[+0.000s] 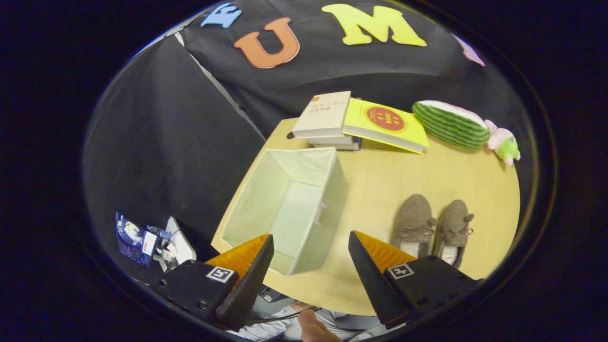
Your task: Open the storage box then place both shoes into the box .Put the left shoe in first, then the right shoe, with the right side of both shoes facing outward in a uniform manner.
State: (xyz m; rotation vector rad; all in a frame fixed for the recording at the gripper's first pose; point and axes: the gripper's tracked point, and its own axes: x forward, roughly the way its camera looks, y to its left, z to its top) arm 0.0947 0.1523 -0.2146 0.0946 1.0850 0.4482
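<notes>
The gripper hangs wide apart and empty above the table; its fingers cover the near edge of the open storage box and the heels of two shoes beside it.

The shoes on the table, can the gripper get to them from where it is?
Probably yes. The gripper has its fingers open and empty, the two shoes sit side by side just ahead, beside the open box, with nothing lying between.
</notes>
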